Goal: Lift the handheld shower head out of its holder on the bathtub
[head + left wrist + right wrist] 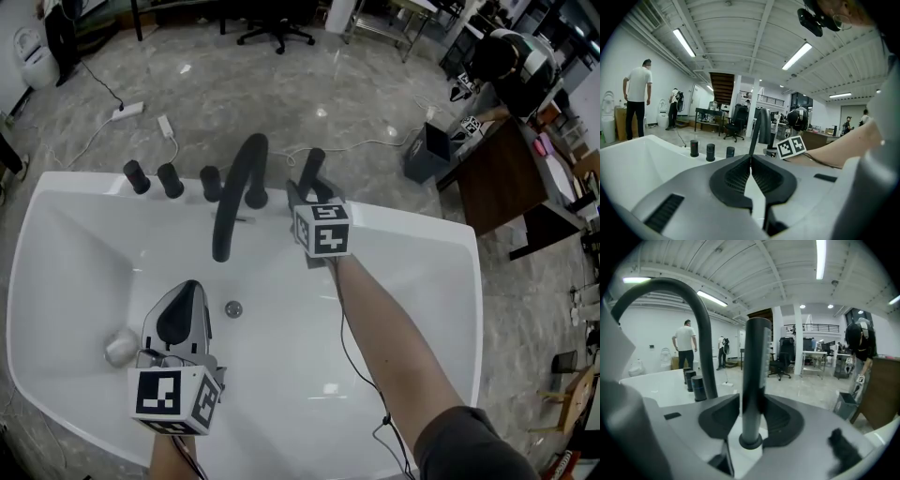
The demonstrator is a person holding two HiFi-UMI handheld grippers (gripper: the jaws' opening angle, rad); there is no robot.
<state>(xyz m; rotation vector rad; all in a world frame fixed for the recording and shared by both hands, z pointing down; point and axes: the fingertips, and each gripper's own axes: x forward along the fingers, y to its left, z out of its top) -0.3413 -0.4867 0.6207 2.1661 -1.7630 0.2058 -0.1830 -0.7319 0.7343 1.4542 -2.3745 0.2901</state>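
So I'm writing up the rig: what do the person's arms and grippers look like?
The left gripper and right gripper have smooth grey shells with black ribbed pads. Each carries a white cube printed with black square markers. The right arm wears a dark grey short sleeve; a thin black cable runs along it.

I was looking down at a grey marble floor (281,103), a black office chair (277,33), a brown desk (497,178), strip lights (684,42) overhead.

The bathtub (75,244) looks glossy white, the shower head (754,371) matt dark, probably metal
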